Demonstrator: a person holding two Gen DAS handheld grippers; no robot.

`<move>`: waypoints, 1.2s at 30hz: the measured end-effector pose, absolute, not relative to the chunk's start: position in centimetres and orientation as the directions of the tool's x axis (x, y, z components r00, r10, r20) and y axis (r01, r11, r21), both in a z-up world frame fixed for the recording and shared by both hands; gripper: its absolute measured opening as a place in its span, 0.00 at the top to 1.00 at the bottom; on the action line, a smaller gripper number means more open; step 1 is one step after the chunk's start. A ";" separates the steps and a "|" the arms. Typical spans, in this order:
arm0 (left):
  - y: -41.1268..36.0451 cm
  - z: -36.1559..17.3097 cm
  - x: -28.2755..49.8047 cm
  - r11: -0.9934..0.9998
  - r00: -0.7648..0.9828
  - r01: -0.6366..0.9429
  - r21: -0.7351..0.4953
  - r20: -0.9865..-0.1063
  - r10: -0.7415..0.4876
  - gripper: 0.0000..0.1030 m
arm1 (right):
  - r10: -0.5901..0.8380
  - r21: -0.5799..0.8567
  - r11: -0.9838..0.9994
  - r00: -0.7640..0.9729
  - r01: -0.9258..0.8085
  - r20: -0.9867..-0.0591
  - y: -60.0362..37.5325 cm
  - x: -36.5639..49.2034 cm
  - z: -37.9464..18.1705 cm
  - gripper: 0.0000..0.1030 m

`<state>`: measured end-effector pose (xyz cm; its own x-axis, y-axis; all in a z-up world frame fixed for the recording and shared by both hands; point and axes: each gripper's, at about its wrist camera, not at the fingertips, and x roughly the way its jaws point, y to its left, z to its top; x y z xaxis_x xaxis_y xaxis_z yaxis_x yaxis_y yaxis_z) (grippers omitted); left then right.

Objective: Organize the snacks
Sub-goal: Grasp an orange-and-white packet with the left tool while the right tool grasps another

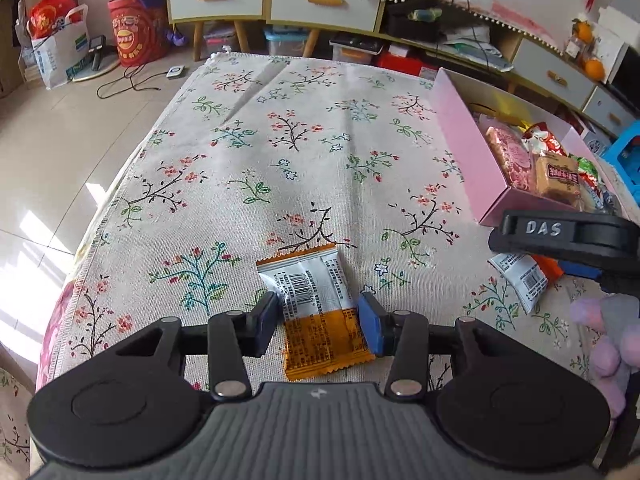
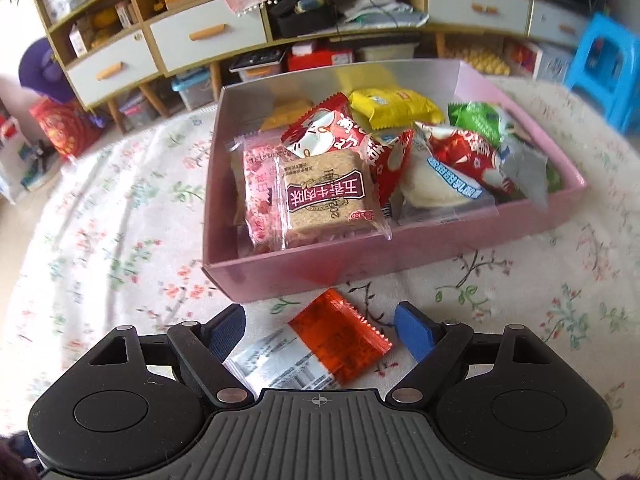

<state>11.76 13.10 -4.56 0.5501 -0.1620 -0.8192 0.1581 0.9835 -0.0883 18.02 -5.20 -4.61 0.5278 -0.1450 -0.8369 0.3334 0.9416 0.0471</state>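
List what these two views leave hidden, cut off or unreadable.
- Left wrist view: whether the left claw pinches the orange packet or only straddles it; the pads sit at its edges.
- Left wrist view: the red packet, mostly behind the right claw's black body.
- Right wrist view: the red packet's white end, under the right claw.
- Right wrist view: the pink box's lower snacks, buried under others.
- Both views: packet print, too small or blurred.

Orange-red packet [image 2: 320, 350] — near end hidden under the gripper body. Pink box [image 1: 460, 136] — right part cut off by frame edge; packet print too small to read.
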 end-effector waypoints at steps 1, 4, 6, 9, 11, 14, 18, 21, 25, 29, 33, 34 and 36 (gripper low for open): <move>12.9 -4.6 11.7 0.983 0.553 0.166 -0.080 -0.818 -0.160 0.59 | -0.156 0.029 0.945 0.528 0.324 -0.835 -4.9 18.1 -4.7 0.18; 12.5 -4.8 11.6 0.980 0.562 0.195 -0.046 -0.813 -0.151 0.57 | -0.136 0.034 0.953 0.524 0.302 -0.841 -5.4 17.9 -4.7 0.19; 12.3 -5.0 11.2 0.975 0.572 0.223 -0.016 -0.808 -0.144 0.57 | -0.110 0.036 0.965 0.524 0.261 -0.845 -5.9 17.6 -4.7 0.19; 12.0 -5.0 10.8 0.968 0.570 0.251 -0.007 -0.807 -0.153 0.57 | -0.049 0.036 0.988 0.516 0.153 -0.855 -6.5 16.8 -4.6 0.19; 11.9 -5.0 10.6 0.962 0.564 0.274 -0.020 -0.806 -0.178 0.57 | -0.007 0.045 0.995 0.507 0.090 -0.862 -7.3 16.2 -4.5 0.19; 11.5 -5.1 9.9 0.947 0.563 0.322 -0.017 -0.800 -0.206 0.59 | 0.030 0.044 0.999 0.492 0.016 -0.870 -8.4 15.3 -4.5 0.19; 10.7 -5.3 8.9 0.922 0.564 0.387 -0.009 -0.789 -0.245 0.59 | 0.086 0.059 0.996 0.466 -0.073 -0.881 -9.7 14.1 -4.2 0.19; 10.7 -5.5 8.3 0.917 0.582 0.400 0.001 -0.772 -0.254 0.56 | 0.114 0.058 0.990 0.471 -0.131 -0.875 -10.5 13.2 -4.1 0.19; 11.2 -5.8 8.3 0.924 0.592 0.381 -0.034 -0.758 -0.272 0.39 | 0.142 0.035 0.975 0.502 -0.217 -0.853 -11.0 12.0 -4.1 0.19; 11.2 -5.9 7.8 0.925 0.609 0.379 -0.029 -0.745 -0.273 0.36 | 0.173 0.020 0.958 0.523 -0.285 -0.835 -10.3 11.6 -4.1 0.19; 11.3 -5.9 7.7 0.932 0.622 0.361 -0.030 -0.737 -0.264 0.38 | 0.200 0.019 0.947 0.545 -0.319 -0.815 -9.7 12.0 -4.4 0.19; 11.3 -5.9 7.7 0.937 0.629 0.348 -0.017 -0.737 -0.247 0.41 | 0.204 0.021 0.947 0.547 -0.322 -0.812 -9.5 12.2 -4.5 0.19; 11.1 -5.8 7.7 0.945 0.640 0.326 0.003 -0.736 -0.218 0.51 | 0.208 0.022 0.946 0.554 -0.322 -0.806 -9.3 12.5 -4.6 0.21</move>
